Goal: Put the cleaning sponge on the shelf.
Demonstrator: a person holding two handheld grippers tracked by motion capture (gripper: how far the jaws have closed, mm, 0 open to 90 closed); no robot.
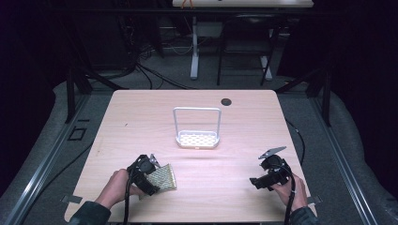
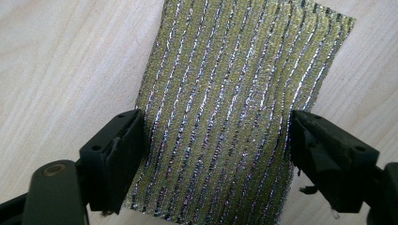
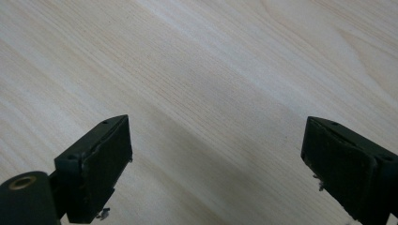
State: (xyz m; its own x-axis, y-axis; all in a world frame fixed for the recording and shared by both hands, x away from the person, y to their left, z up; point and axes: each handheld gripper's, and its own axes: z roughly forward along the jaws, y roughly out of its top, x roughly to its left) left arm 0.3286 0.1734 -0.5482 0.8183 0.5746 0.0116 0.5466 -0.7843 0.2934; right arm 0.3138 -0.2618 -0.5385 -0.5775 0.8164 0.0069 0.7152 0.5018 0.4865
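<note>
In the high view, a wooden table (image 1: 141, 112) carries a white rack (image 1: 197, 127) with a tall hooped handle near its middle. A yellow-green scouring cloth (image 1: 164, 177) lies at the near left edge, right under the left gripper (image 1: 151, 180). The right gripper (image 1: 263, 180) rests well apart at the near right.

In the left gripper view, the cloth (image 2: 234, 108) runs between the jaws, which stand spread on either side of it; whether they touch its edges cannot be told. Its ribbed, glittery weave looks light, limp and rough, so it should not slip. Pinching it across the short width near one end seems best, though it will likely buckle.

In the right gripper view, the jaws stand wide apart over bare wood, holding nothing.
</note>
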